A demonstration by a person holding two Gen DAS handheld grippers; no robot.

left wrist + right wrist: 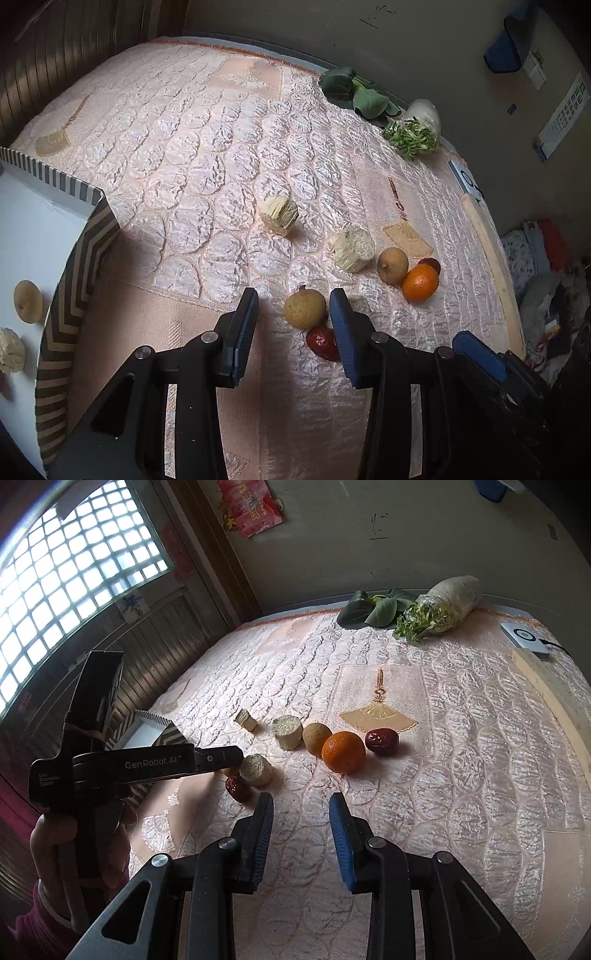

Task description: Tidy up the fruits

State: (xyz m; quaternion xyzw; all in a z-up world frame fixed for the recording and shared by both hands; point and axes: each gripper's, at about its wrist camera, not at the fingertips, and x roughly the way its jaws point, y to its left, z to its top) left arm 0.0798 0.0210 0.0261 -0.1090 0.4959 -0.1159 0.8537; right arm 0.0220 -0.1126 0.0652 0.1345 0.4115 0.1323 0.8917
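Left gripper over a quilted pink cloth, its blue pads spread and gripping nothing. A tan round fruit lies on the cloth between the pads, just beside the right-hand one; whether it touches that pad cannot be told. A red date lies touching the fruit on its near side. Farther off: two pale fibrous blocks, a second tan fruit, an orange touching it, and a second date behind. At left, a chevron-patterned box holds another tan fruit and a pale block. Right gripper, pads likewise spread and empty, points toward the orange, well short of it. Leafy greens and a wrapped vegetable bundle lie at the far edge.
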